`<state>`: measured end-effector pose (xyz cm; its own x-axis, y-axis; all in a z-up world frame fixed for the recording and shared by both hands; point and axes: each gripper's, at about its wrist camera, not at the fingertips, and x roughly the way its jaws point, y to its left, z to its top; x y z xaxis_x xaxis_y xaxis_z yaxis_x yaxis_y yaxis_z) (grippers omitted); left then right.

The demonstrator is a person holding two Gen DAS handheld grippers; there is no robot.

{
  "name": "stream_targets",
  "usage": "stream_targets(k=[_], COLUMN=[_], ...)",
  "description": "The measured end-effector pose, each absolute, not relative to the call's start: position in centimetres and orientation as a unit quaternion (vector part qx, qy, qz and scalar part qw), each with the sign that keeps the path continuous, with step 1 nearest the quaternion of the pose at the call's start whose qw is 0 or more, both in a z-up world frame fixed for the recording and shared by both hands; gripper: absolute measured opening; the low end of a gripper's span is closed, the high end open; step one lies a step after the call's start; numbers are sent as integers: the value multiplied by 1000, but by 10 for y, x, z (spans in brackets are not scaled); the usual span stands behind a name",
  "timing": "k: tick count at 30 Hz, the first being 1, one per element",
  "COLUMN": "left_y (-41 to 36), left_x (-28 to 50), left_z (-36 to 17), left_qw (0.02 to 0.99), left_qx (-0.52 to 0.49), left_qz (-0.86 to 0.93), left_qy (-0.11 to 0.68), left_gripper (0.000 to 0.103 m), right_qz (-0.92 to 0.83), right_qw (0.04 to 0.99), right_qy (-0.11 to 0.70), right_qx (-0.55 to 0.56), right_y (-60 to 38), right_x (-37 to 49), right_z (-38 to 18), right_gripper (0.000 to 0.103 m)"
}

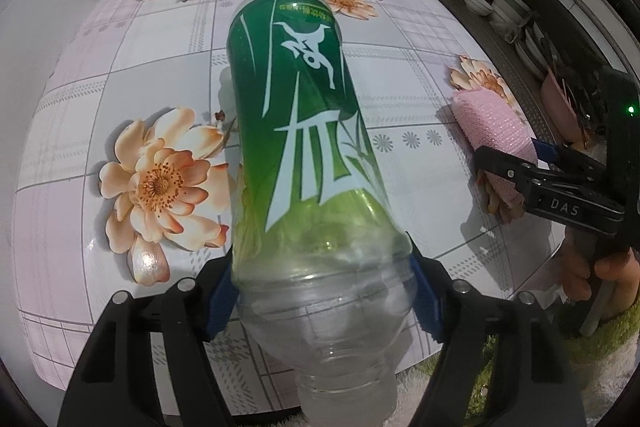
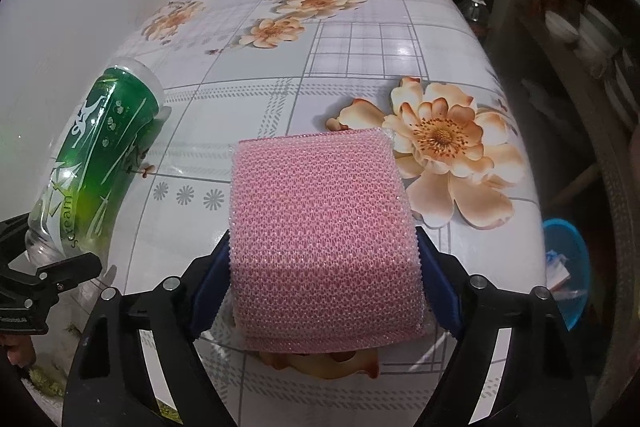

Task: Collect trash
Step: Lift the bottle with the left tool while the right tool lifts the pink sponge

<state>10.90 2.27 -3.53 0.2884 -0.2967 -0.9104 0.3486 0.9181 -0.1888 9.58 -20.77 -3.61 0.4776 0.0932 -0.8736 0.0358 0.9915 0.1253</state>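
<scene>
A clear plastic bottle with a green label [image 1: 308,131] lies on the floral tablecloth [image 1: 120,39], its open neck toward the camera. My left gripper [image 1: 324,299] has both blue pads pressed against the bottle's shoulder. In the right wrist view the bottle [image 2: 92,155] sits at the left with the left gripper [image 2: 40,247] around its neck end. A pink mesh sponge [image 2: 324,239] bows upward between the blue pads of my right gripper [image 2: 324,291], squeezed at both edges. The left wrist view also shows the sponge [image 1: 492,123] in the right gripper [image 1: 516,155] at the table's right edge.
A blue basket [image 2: 568,267] holding scraps stands on the floor beyond the table's right edge. Shelves with bowls and plates [image 1: 508,7] run along the right. A red-capped bottle [image 2: 476,3] stands behind the table's far right corner. A hand [image 1: 612,267] holds the right gripper.
</scene>
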Motion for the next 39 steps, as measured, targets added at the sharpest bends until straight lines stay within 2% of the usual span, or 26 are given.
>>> stream_targets(k=[39], left_y=[23], left_x=[116], left_z=[-19], left_qw=[825], left_qx=[18], left_qz=[-195], left_qy=[530], left_gripper=[70], right_qz=[14], right_qw=[869], right_qy=[481], right_qx=[114], right_y=[-224], right_x=[85], right_z=[-18], right_gripper=[76])
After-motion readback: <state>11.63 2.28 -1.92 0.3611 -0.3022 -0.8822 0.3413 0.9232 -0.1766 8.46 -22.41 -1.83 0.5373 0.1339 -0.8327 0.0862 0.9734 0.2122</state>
